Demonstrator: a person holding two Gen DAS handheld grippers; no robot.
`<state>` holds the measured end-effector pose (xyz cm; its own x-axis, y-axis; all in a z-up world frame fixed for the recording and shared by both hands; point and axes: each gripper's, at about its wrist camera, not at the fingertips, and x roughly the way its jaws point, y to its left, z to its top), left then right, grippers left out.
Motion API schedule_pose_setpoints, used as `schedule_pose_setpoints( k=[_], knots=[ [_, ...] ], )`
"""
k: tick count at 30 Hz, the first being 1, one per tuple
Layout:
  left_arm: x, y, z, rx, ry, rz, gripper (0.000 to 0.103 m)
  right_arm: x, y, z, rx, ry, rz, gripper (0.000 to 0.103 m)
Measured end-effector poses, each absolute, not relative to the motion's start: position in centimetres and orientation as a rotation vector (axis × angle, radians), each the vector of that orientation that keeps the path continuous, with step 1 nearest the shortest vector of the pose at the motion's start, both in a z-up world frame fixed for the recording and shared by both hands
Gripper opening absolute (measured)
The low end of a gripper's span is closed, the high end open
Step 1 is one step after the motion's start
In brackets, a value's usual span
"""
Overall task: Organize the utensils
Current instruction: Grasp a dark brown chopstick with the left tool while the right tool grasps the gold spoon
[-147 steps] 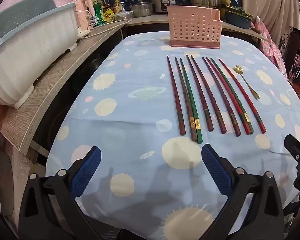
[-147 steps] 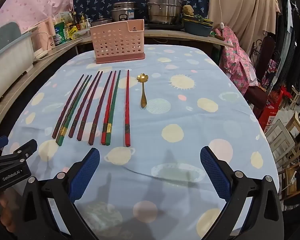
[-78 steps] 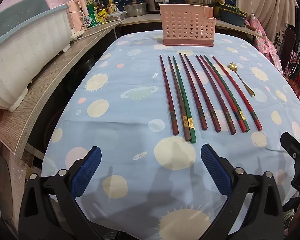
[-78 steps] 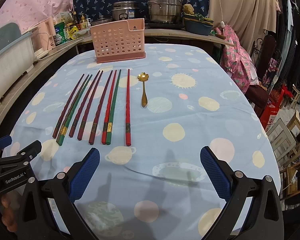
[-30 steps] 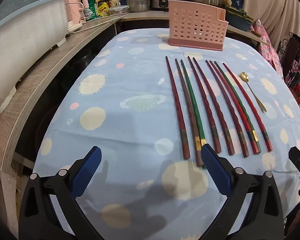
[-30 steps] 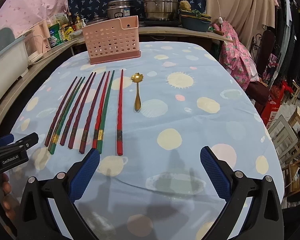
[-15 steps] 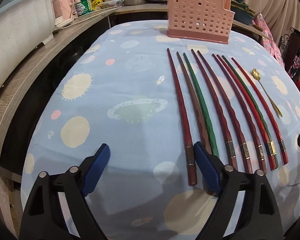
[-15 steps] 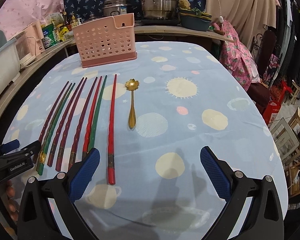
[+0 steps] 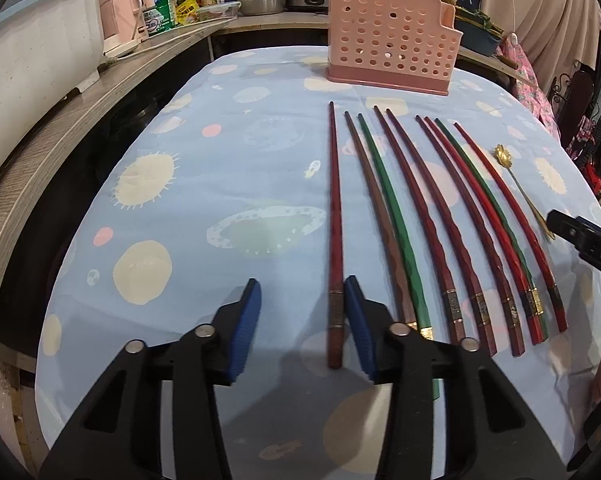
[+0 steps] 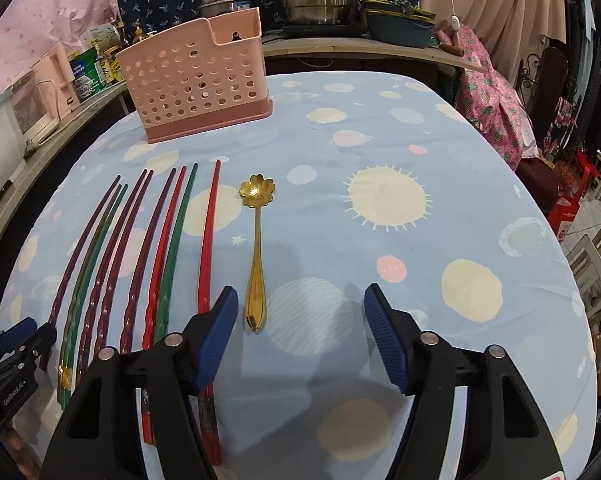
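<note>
Left gripper (image 9: 302,324): jaws had just been closing, still parted around the leftmost dark-red chopstick (image 9: 334,216), right pad beside it, no squeeze visible.
Right gripper (image 10: 300,326): jaws had just been closing (nothing clamped), gold spoon (image 10: 256,256) handle between them.
Chopsticks: lay in a row toward the table's (image 10: 440,184) left side.
Pink holder (image 9: 388,52): stood at the far edge.

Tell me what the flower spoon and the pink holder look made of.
Flower spoon: apparently metal with a polished gold finish, given its bright mirror-like glints. Pink holder: likely moulded plastic, matte, with even rows of round holes and thin walls.
</note>
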<state>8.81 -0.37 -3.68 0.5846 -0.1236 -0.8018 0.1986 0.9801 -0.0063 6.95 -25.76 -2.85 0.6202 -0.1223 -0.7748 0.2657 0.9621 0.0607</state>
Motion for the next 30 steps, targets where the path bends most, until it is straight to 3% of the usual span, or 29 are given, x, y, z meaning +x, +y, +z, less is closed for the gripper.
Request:
schedule_pose_setpoints(
  k=[2, 9, 14, 27, 30],
  knots=[
    [8.8, -0.4, -3.6, 0.083, 0.928, -0.194, 0.03, 7.4, -25.7, -3.2, 0.185, 0.887, -0.212, 0.045],
    [9.0, -0.4, -3.6, 0.077, 0.929, -0.197, 0.014, 7.9, -25.0, -3.2, 0.153, 0.886, -0.19, 0.036],
    [9.0, -0.6, -3.5, 0.075, 0.932, -0.214, 0.008, 7.7, -24.6, -3.2, 0.122, 0.891, -0.179, 0.013],
    [8.1, 0.6, -1.8, 0.031, 0.915, -0.227, 0.007, 5.3, -24.9, -1.4, 0.142, 0.863, -0.17, 0.009],
    [8.0, 1.3, -0.4, 0.015, 0.889, -0.221, 0.007, 4.7, -25.4, -0.3, 0.159, 0.845, -0.168, 0.002]
  ],
)
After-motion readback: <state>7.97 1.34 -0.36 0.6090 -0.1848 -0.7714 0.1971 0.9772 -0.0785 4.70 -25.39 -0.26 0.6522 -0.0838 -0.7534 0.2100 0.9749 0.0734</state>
